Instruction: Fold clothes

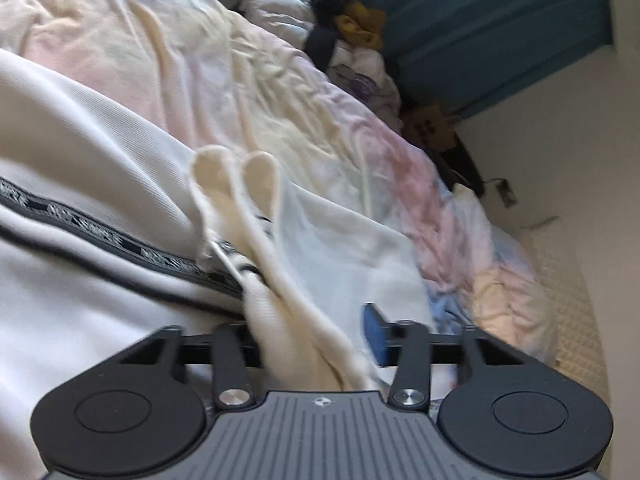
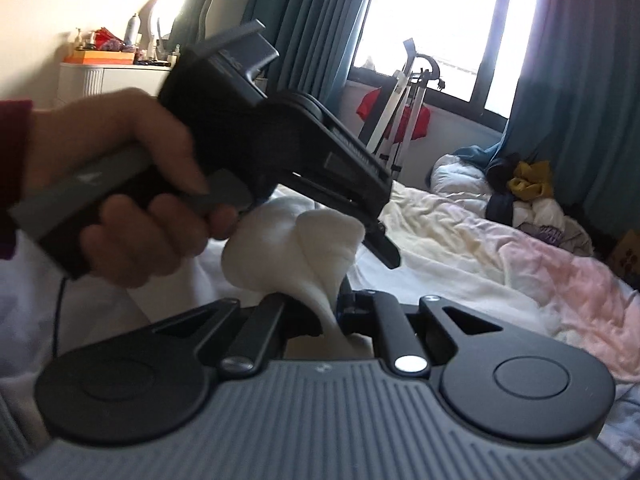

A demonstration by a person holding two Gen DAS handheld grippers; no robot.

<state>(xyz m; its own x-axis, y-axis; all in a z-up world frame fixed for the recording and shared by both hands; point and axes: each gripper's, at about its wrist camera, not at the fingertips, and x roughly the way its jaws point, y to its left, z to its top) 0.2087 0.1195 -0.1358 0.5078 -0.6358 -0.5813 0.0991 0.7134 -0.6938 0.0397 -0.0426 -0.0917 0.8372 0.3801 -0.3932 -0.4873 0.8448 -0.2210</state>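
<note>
Both tools grip cream garment (image 1: 288, 288), left pad hidden, edges blurred

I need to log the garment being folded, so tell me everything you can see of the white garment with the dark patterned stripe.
The white garment looks like ribbed knit fabric, with a dark patterned stripe running across it. It lies rumpled on the pastel bedspread. A cream bunched part of it rises in two rounded loops. That part passes between the left gripper fingers, and the right gripper is shut on it. The left gripper, held by a hand, reaches the same bunch from above.
</note>
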